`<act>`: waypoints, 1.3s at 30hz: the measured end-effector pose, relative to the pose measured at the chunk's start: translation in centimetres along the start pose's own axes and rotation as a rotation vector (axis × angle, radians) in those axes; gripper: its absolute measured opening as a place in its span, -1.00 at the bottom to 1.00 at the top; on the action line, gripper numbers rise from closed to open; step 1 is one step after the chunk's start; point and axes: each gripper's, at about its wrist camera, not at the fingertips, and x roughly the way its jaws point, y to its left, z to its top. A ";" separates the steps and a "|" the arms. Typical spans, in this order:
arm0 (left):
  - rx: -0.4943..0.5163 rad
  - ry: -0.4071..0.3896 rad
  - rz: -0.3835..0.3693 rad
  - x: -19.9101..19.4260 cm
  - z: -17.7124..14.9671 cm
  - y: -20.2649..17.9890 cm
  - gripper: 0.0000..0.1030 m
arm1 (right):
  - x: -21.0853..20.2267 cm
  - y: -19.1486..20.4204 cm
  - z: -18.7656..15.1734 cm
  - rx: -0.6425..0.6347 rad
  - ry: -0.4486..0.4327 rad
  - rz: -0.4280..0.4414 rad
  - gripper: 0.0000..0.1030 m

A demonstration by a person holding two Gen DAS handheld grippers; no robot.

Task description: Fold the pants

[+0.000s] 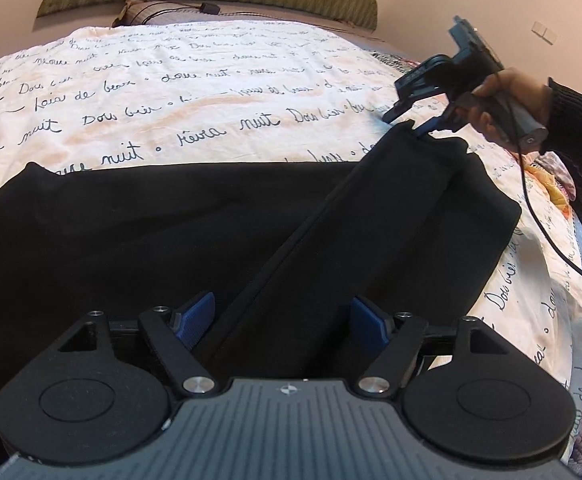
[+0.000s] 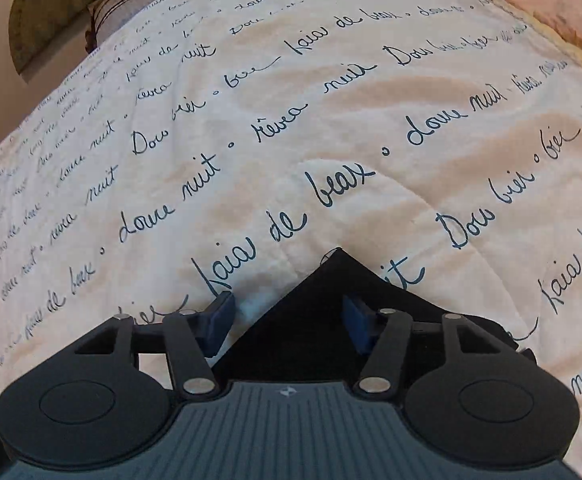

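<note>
Black pants [image 1: 211, 232] lie spread across the near part of the bed, on a cream quilt [image 1: 211, 92] printed with script; one raised band of fabric runs diagonally from the left gripper [image 1: 283, 324] up to the right gripper [image 1: 415, 120]. The left gripper's blue pads stand apart on either side of that band, not pressing it: open, cloth merely between them. In the right wrist view a pointed corner of the pants sits between the right gripper's [image 2: 289, 328] pads, which also stand clear of it; from the left view its tips seem to touch the cloth edge, but a firm pinch is not evident. Risk: if either hand lifts before closing, the corner slips out and the fold collapses. A shallow pinch may catch one layer only, leaving the fold skewed.
</note>
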 end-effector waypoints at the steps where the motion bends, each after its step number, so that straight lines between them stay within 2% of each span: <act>1: 0.004 -0.004 -0.004 0.0 -0.1 0.0 0.57 | 0.1 0.0 -0.2 0.001 -0.002 -0.006 0.11; 3: 0.010 -0.008 -0.011 0.0 -0.1 0.0 0.57 | -0.1 0.2 -0.3 0.003 -0.016 -0.018 0.08; 4: 0.009 -0.010 -0.015 0.0 -0.2 0.1 0.57 | -0.2 0.3 -0.5 -0.001 -0.030 -0.027 -0.05; 5: 0.003 -0.013 -0.019 -0.1 -0.2 0.2 0.58 | -0.4 0.5 -0.7 -0.020 -0.043 -0.049 -0.41; 6: -0.003 -0.016 -0.022 -0.1 -0.3 0.3 0.58 | -0.3 0.7 -0.8 -0.037 -0.053 -0.058 -0.50; 12: -0.003 -0.025 -0.022 -0.4 -0.6 0.3 0.59 | -1.0 -1.6 -0.9 0.059 -0.094 0.055 -0.89; 20: 0.010 -0.011 0.006 -0.4 -0.4 -0.4 0.65 | -5.3 -5.1 -3.1 0.160 -0.215 0.294 -0.92; 23: -0.023 -0.020 0.015 -0.9 -0.4 -0.2 0.64 | -6.8 -6.6 -4.5 0.181 -0.227 0.376 -0.92; 25: -0.114 -0.045 -0.002 -1.6 -0.4 0.4 0.63 | -7.5 -7.7 -5.5 0.201 -0.244 0.423 -0.92; 28: -0.328 -0.110 -0.073 -3.3 -0.9 2.0 0.64 | -8.8 -8.9 -6.7 0.228 -0.280 0.503 -0.92; 30: -0.486 -0.145 -0.129 -4.2 -1.2 3.2 0.65 | -8.6 -9.1 -6.9 0.234 -0.241 0.538 -0.91; 31: -0.547 -0.158 -0.155 -4.6 -1.2 3.6 0.65 | -8.2 -8.9 -6.6 0.228 -0.208 0.549 -0.90; 34: -0.652 -0.205 -0.201 -5.4 -0.9 4.2 0.65 | -6.8 -7.5 -5.3 0.185 -0.126 0.493 -0.87; 37: -0.645 -0.241 -0.196 -6.2 -0.4 3.5 0.65 | -5.7 -4.7 -3.0 0.003 -0.102 0.431 -0.76; 39: -0.640 -0.239 -0.196 -6.4 -0.5 3.1 0.66 | -4.7 -3.9 -1.2 -0.041 -0.036 0.410 -0.61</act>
